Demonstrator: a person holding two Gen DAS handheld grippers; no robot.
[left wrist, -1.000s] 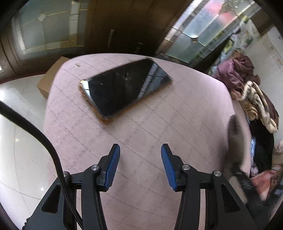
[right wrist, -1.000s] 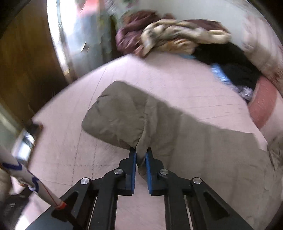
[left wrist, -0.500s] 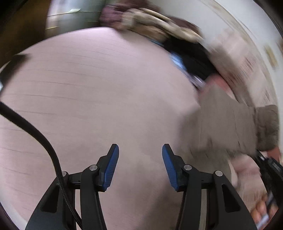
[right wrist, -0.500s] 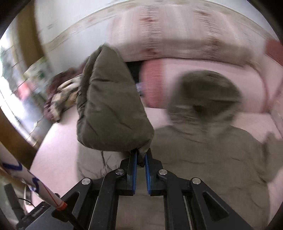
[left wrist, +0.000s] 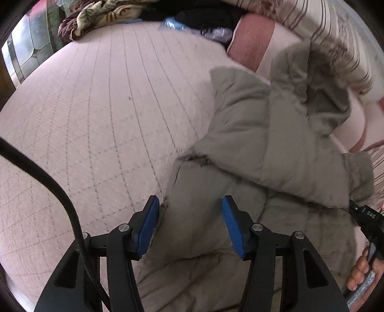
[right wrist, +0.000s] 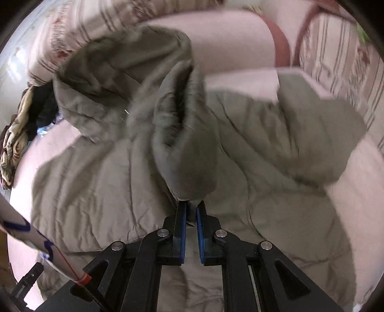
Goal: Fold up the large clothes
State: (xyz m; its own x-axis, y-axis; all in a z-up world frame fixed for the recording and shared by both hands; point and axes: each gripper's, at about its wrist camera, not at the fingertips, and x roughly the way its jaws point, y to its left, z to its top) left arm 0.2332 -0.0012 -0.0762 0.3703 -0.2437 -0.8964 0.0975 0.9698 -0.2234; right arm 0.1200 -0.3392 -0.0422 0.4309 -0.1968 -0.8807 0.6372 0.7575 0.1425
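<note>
Olive padded coat (right wrist: 252, 168) across pink bedspread (left wrist: 96, 108)

Pink quilted bed (left wrist: 100, 115) with olive padded coat (right wrist: 252, 168) and heaped clothes (left wrist: 100, 14) on it

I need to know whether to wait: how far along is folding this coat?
Early. Done: the olive coat lies spread on the pink bed. In hand: the right tool pinches a sleeve over the body; the left tool hovers, opening, above the coat's edge. Left: the other sleeve, hood and body folds.
</note>
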